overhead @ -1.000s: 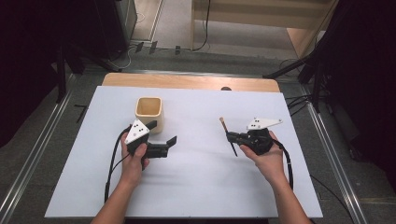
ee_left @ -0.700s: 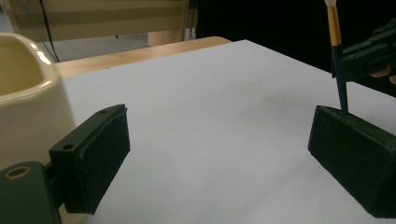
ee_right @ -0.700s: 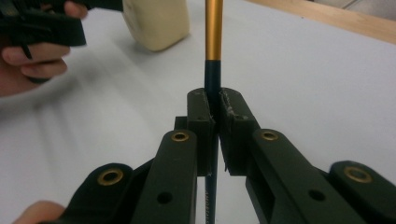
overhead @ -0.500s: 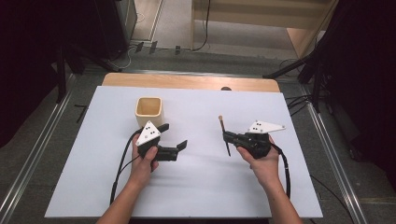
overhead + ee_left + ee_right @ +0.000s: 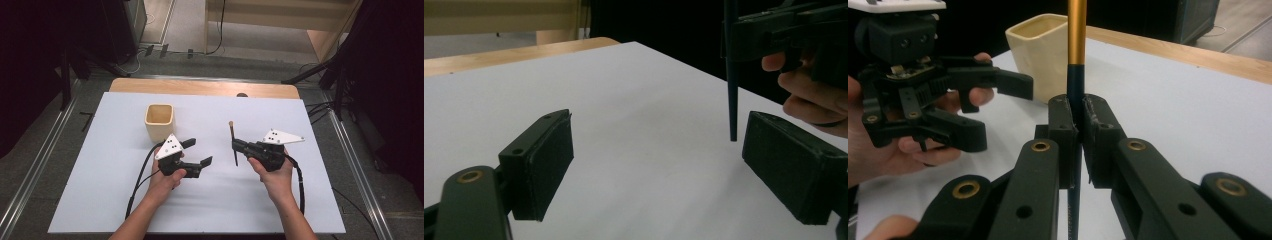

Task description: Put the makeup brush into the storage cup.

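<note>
My right gripper (image 5: 235,145) (image 5: 1077,125) is shut on a thin stick (image 5: 232,135) (image 5: 1077,50) with a dark lower shaft and a golden upper part, held roughly upright above the white table sheet (image 5: 100,190). My left gripper (image 5: 197,152) (image 5: 661,125) is open right of the cream cup (image 5: 159,121) (image 5: 1040,55). Its jaws face the right gripper and have just been closing a little, with nothing between the pads. In the left gripper view the stick's dark lower end (image 5: 731,90) hangs just beyond the right-hand jaw, under the right gripper (image 5: 784,35).
The white sheet covers most of a wooden table, whose bare far edge (image 5: 200,86) shows behind the cup. Metal rails (image 5: 30,185) run along both sides of the table. A cable trails from each gripper back toward the person.
My left gripper has moved right, away from the cup and toward the right gripper. The right gripper with the stick has shifted slightly left.
</note>
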`<state>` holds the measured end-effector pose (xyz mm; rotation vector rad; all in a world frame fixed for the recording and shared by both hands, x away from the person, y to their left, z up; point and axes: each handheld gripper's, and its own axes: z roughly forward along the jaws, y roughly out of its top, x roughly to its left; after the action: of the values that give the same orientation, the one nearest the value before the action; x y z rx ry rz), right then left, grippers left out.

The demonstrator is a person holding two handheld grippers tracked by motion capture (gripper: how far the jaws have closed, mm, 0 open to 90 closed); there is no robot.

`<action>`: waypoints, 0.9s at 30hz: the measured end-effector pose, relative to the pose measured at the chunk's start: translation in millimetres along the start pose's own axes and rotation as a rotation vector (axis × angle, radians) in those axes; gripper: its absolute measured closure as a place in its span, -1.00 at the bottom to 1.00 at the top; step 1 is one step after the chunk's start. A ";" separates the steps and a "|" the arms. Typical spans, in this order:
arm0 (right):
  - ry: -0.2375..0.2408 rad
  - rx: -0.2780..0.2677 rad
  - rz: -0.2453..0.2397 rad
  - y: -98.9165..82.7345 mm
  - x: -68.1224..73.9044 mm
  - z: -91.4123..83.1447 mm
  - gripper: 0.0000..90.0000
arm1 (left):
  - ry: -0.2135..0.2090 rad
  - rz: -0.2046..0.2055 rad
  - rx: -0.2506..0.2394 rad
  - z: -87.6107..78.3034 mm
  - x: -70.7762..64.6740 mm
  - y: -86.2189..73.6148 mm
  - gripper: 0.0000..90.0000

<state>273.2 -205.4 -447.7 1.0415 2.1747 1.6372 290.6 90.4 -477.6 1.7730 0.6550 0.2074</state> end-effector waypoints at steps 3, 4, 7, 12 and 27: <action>0.009 -0.013 0.006 0.9 2.3 1.0 0.89 | -0.020 0.003 0.009 3.9 -5.1 -0.1 -0.68; 0.015 -0.025 0.014 1.3 3.8 1.5 0.89 | -0.028 0.005 0.016 7.0 -9.1 -0.5 -0.67; 0.017 -0.030 0.015 1.4 5.3 2.2 0.89 | -0.039 0.003 0.021 9.6 -12.9 -0.8 -0.63; 0.047 -0.051 0.020 1.4 12.0 6.7 0.89 | -0.055 -0.007 0.027 14.1 -18.6 -0.7 -0.50; 0.079 -0.070 0.011 -1.4 29.1 20.7 0.89 | -0.123 -0.055 0.021 18.9 -25.3 -0.2 -0.03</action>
<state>263.3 -171.1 -449.6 0.9871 2.1469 1.7739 278.3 61.3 -478.7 1.7703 0.6185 0.0537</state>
